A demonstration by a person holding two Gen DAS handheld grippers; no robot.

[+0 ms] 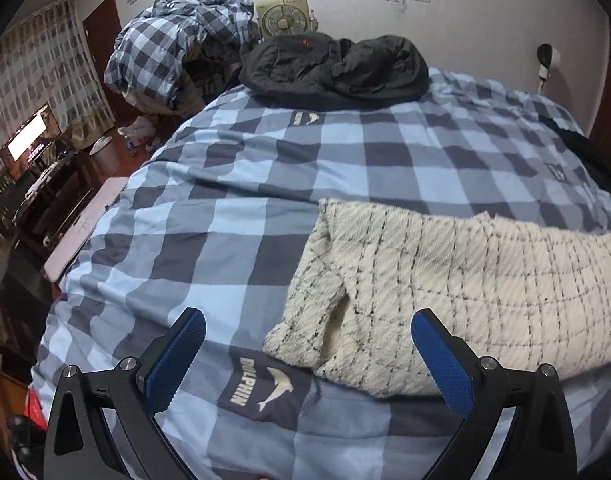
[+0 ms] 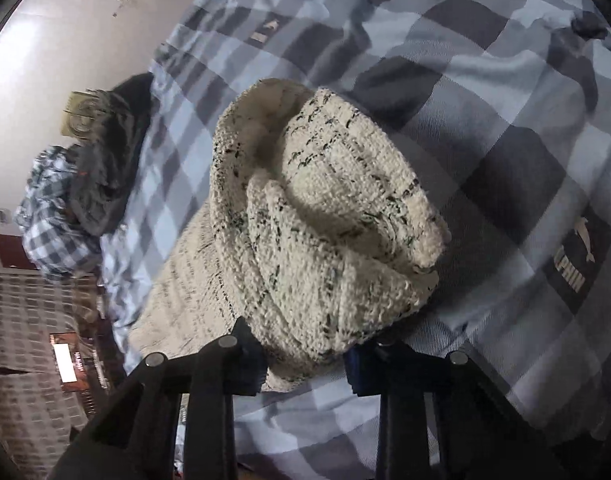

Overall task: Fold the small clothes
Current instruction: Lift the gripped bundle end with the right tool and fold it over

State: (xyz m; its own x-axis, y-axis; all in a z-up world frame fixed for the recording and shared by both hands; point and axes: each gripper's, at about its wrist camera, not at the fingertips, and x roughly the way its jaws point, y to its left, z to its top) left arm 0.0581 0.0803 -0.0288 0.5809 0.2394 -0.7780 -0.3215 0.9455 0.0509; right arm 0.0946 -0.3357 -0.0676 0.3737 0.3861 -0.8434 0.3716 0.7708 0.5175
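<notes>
Left wrist: fingers [image 1: 308, 354] wide | cream knit garment [image 1: 445, 280] lies crosswise | right fingers [image 2: 305, 356] pinching its lifted end

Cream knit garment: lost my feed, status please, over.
Left tongs open, empty, hovering at cream knit garment. Right tongs shut on garment, a bunched part lifted off checked bedcover. Nothing in the way.

I see dim, flat indoor light, heavy fisheye bending with black corners, a glaring screen [image 1: 25, 142], and motion blur in my right view.
</notes>
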